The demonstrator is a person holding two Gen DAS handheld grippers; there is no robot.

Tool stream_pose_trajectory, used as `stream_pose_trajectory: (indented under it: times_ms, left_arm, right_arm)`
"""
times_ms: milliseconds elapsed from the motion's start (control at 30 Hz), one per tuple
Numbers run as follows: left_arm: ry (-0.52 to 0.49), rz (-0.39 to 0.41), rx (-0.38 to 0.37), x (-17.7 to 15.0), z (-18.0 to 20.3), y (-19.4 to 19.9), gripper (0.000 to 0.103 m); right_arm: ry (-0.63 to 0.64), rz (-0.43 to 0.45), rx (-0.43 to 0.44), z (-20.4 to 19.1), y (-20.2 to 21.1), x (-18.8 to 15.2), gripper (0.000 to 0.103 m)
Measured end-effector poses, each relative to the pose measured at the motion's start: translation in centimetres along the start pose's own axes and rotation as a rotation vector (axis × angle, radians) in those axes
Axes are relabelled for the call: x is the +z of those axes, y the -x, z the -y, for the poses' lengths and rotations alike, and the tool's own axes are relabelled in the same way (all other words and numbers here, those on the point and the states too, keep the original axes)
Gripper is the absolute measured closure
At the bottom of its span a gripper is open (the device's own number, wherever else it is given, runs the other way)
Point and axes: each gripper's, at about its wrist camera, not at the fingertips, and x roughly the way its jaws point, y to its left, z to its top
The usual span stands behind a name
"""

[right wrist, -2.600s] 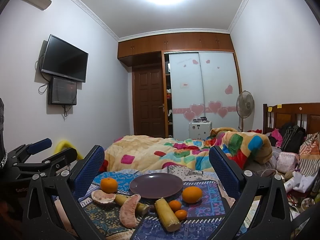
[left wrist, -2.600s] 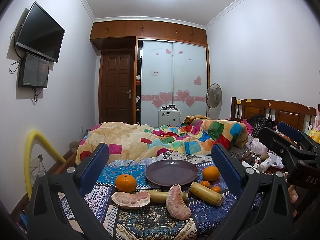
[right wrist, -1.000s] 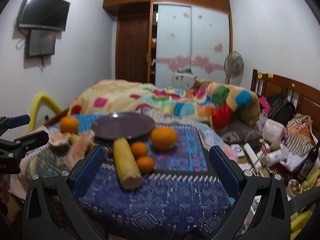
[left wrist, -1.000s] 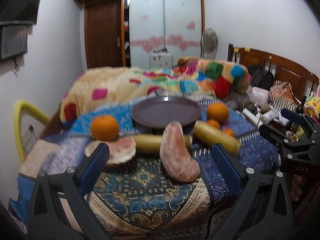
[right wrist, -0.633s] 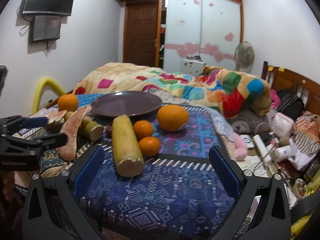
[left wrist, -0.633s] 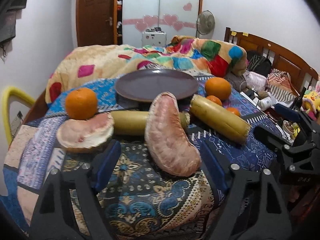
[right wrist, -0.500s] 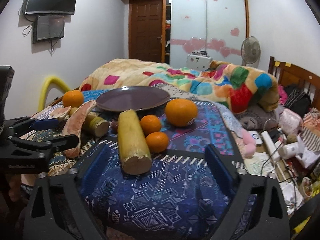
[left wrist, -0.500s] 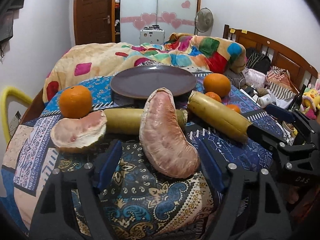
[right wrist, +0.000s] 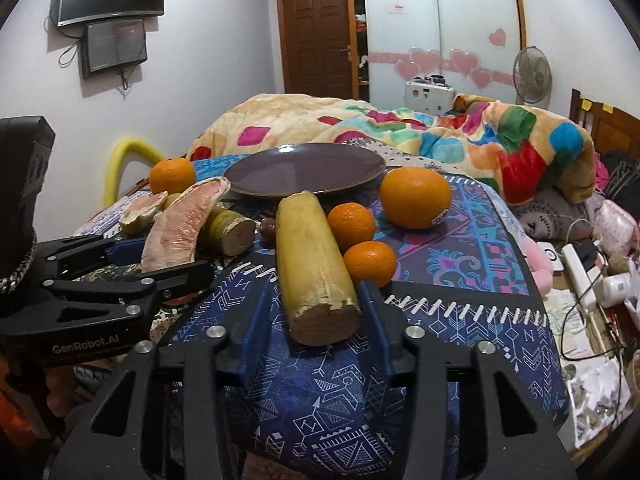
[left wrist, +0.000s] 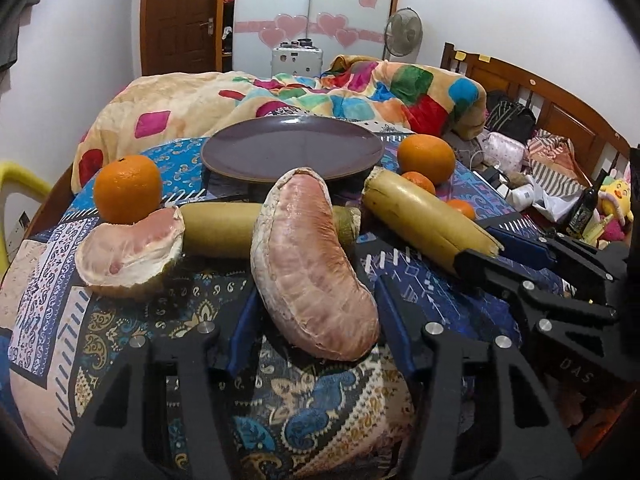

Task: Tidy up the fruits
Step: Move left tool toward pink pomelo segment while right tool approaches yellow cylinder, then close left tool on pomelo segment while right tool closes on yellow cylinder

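A pink peeled pomelo segment (left wrist: 312, 264) lies on the patterned cloth. My left gripper (left wrist: 316, 288) is closing on it, and its blue pads touch both sides. A yellow sugarcane piece (right wrist: 312, 248) lies to the right. My right gripper (right wrist: 314, 292) is closing around its cut end, pads against it. Behind both stands an empty purple plate (left wrist: 292, 148). An orange (left wrist: 128, 188) and a pomelo shell piece (left wrist: 128, 252) sit at the left. A large orange (right wrist: 416, 196) and two tangerines (right wrist: 352, 220) sit at the right. A second sugarcane piece (left wrist: 220, 228) lies behind the segment.
A colourful quilt (left wrist: 360, 92) is heaped behind the plate. Right of the table are a wooden bed frame (left wrist: 560, 96), bags, cables and bottles (right wrist: 592, 272). A yellow chair back (right wrist: 128, 152) stands at the left wall. The cloth drops off at the near edge.
Both grippers have dropped toward the table and tilted down. Their jaws have narrowed from wide open, the left onto the pomelo segment, the right onto the sugarcane piece.
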Motion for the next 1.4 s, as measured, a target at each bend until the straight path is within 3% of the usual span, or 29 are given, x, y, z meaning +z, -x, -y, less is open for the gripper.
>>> stream_pose_trajectory:
  times_ms: [533,667,767,1033,1267,1400]
  left_arm:
    - [-0.016,-0.079,0.019,-2.2,-2.1,2.8,0.047]
    - [-0.024,-0.103,0.028,-1.7,-1.8,2.3,0.047]
    - [-0.035,-0.113,0.026,-1.4,-1.7,1.9,0.045]
    - [-0.053,-0.105,0.036,-0.6,-1.9,0.7,0.045]
    - [-0.073,-0.074,0.043,-0.9,-1.9,1.0,0.051]
    - [-0.081,-0.065,0.052,-0.9,-1.8,1.2,0.052]
  right_arm:
    - [0.035,-0.039,-0.002,-0.8,2.5,-1.1,0.069]
    - [0.024,-0.049,0.023,-0.9,1.5,-0.7,0.053]
    - [0.034,-0.061,0.024,-1.1,0.5,-0.4,0.051]
    - [0.031,-0.079,0.036,-0.9,-1.7,0.5,0.051]
    - [0.024,-0.08,0.033,-0.7,-2.5,0.4,0.051]
    - [0.01,-0.078,0.033,-0.5,-2.7,0.5,0.067]
